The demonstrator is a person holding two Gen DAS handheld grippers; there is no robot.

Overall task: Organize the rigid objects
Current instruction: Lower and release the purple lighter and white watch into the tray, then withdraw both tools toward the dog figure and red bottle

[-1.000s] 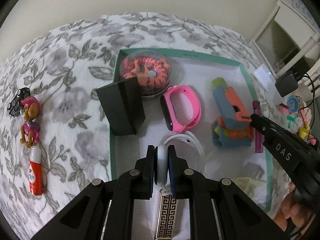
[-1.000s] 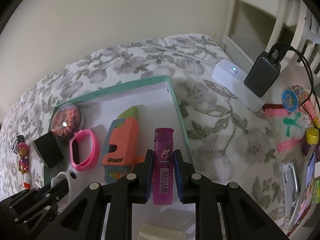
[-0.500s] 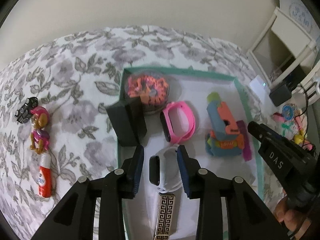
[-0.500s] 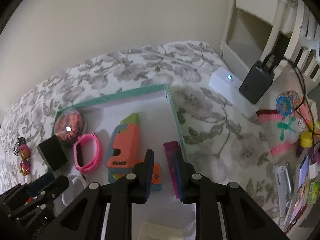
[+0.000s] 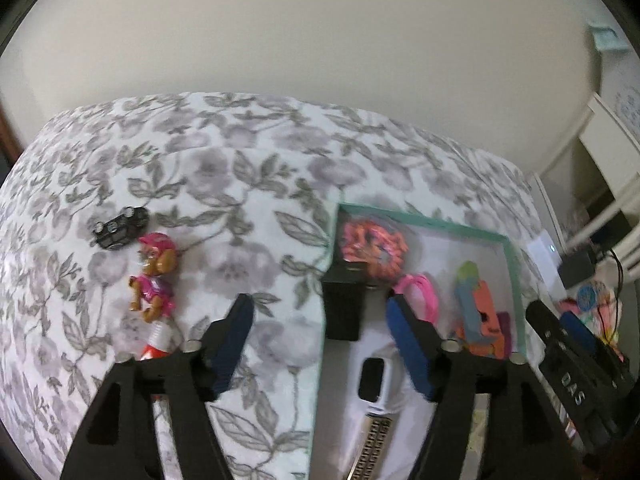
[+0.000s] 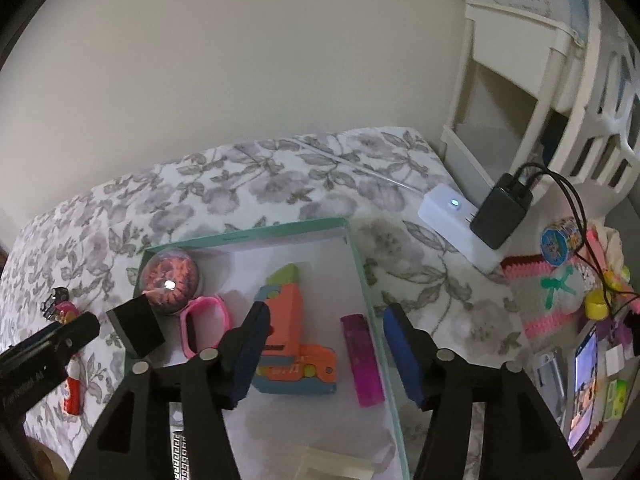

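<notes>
My left gripper (image 5: 319,304) hangs above the teal-rimmed tray (image 5: 424,222), its jaws opening with nothing between them. The white watch (image 5: 374,380) lies loose in the tray just below, beside a black box (image 5: 343,308), a pink watch (image 5: 418,292) and a tub of orange scrunchies (image 5: 372,246). My right gripper (image 6: 326,312) is also opening and holds nothing. The purple lighter (image 6: 362,360) lies flat by the tray's right wall (image 6: 366,280), next to the orange toy gun (image 6: 292,340).
On the floral bedspread left of the tray lie a toy pup (image 5: 154,276), a small black car (image 5: 120,228) and a red-and-white tube (image 5: 156,344). A gold patterned item (image 5: 372,448) sits at the tray's near end. A power strip (image 6: 452,220), charger (image 6: 500,212) and phone (image 6: 584,380) crowd the right.
Both grippers opened and rose. The left let go of the white watch and swung left; the right let go of the purple lighter, which now lies in the tray.
</notes>
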